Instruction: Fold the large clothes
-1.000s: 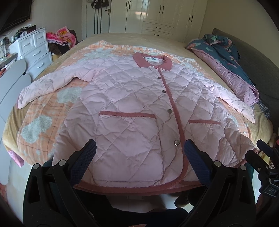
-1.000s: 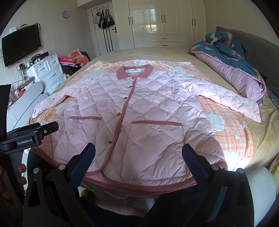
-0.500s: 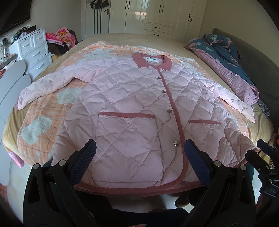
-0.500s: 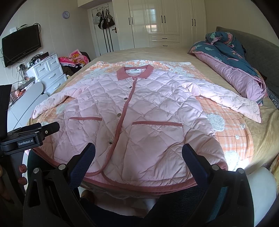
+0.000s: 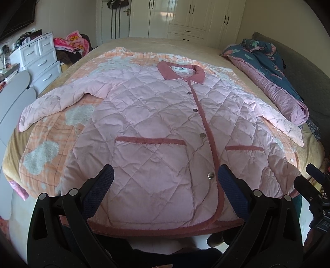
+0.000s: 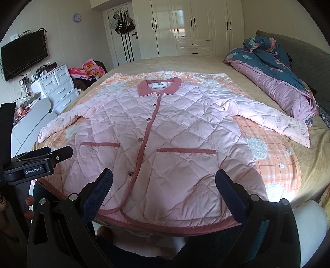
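left wrist view: left gripper (image 5: 165, 181) spread wide, nothing between its fingers, held over the hem end of the jacket, not touching it.
jacket: pink quilted jacket (image 5: 156, 132) flat on the bed (image 5: 177, 44), front up, snapped closed, collar (image 5: 181, 71) at the far end, hem hanging just over the near edge.
sleeves: both out to the sides; left-side sleeve (image 5: 51, 105) lies on the orange checked blanket (image 5: 51, 132).
only here: right gripper body (image 5: 317, 191) pokes in at the right edge, its fingers out of sight; door with hung bags cut off at top.
right wrist view: right gripper (image 6: 164, 183) also spread wide, empty, above the hem, clear of the fabric.
jacket here: same jacket (image 6: 165, 132) seen more from the right; right-side sleeve (image 6: 274, 121) shows full length, cuff close to the rolled quilt (image 6: 276, 82).
only here: wall TV (image 6: 23, 54), round clock (image 6: 76, 18), bags (image 6: 123, 23) on the door, left gripper body (image 6: 35, 165) with GenRobot.AI label, fingertips (image 6: 27, 200) of the person's hand below it.
both views: white drawers (image 6: 57, 86), white wardrobe (image 6: 196, 24), grey headboard (image 6: 309, 61) on the right.
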A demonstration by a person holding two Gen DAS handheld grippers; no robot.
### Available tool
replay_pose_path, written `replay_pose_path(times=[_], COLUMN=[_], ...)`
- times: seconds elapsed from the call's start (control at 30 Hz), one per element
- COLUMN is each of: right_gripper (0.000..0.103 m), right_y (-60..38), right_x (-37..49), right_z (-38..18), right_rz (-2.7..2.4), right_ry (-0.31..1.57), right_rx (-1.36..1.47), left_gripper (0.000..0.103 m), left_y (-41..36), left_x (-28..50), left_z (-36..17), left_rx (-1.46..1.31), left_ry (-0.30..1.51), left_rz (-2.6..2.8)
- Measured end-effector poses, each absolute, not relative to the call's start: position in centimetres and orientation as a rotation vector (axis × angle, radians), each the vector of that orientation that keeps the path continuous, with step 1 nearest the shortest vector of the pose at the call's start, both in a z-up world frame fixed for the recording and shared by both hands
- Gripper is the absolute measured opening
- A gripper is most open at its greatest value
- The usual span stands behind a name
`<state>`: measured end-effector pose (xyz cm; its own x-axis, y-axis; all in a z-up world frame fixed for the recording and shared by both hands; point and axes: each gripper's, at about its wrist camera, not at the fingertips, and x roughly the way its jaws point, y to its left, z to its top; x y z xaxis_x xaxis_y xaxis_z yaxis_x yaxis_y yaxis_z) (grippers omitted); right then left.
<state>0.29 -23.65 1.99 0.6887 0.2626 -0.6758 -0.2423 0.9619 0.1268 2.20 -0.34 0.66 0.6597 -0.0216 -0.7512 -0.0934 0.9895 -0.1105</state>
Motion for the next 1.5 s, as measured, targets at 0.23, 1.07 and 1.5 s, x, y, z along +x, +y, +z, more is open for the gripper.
replay_pose_path(times=[0.23, 1.07, 1.5], right_gripper=[0.099, 0.099, 0.099], right_y=[-23.8, -23.0, -23.0], right_x=[3.0, 12.1, 17.4], right_z=[3.6, 9.7, 12.5], right_rz=[0.277, 0.238, 0.221], right_ry=[0.74, 0.652, 0.612], right_rx=[0.045, 0.106, 0.159], left_gripper=[0.094, 0.095, 0.094], left_y=[0.2, 0.5, 0.3], left_x=[4.8, 13.1, 17.5], left_z=[1.8, 6.4, 8.2], left_rx=[-0.154, -0.193, -0.225], left_ry=[0.832, 0.814, 0.797], left_rz=[0.053, 0.063, 0.052])
